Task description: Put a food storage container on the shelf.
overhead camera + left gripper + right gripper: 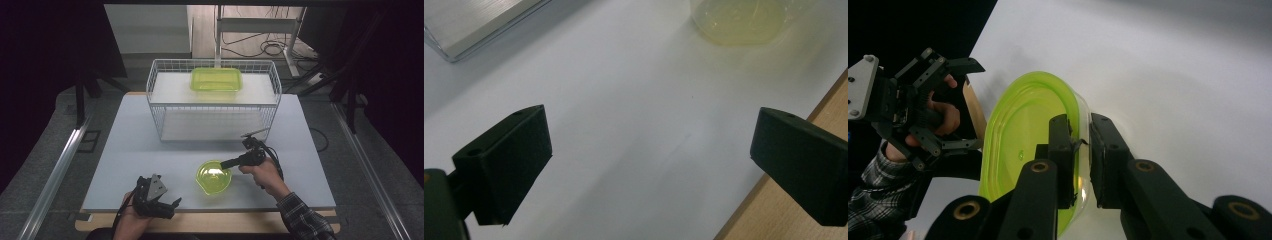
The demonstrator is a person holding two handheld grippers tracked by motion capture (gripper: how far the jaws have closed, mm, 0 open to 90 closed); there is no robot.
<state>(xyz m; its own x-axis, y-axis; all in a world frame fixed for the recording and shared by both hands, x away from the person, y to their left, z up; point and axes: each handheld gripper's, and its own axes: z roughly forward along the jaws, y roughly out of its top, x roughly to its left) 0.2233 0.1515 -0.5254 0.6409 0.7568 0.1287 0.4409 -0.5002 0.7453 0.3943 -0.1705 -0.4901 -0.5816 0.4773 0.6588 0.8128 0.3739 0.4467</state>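
High view, bowl: round translucent lime-green plastic bowl [213,176] sits on the white tabletop [125,150] near its front edge, about midway along.
High view, right gripper: black hand-held right gripper [226,163] reaches in from the right, jaws at the bowl's right rim.
High view, left gripper: black left gripper [172,204] rests at the front edge, left of the bowl, apart from it.
High view, basket: white wire basket [214,101] toward the back edge, a rectangular green plastic container [216,79] on its upper shelf.
Left gripper view: jaws spread wide over bare tabletop, nothing between them; the bowl [739,21] lies farther off.
Right gripper view: jaws pinched onto the bowl's thin wall [1079,150], one inside, one outside.
Handling: looks light, smooth, slightly flexible; likely slippery, may tilt from a one-sided rim grip. The rim is the sensible hold.
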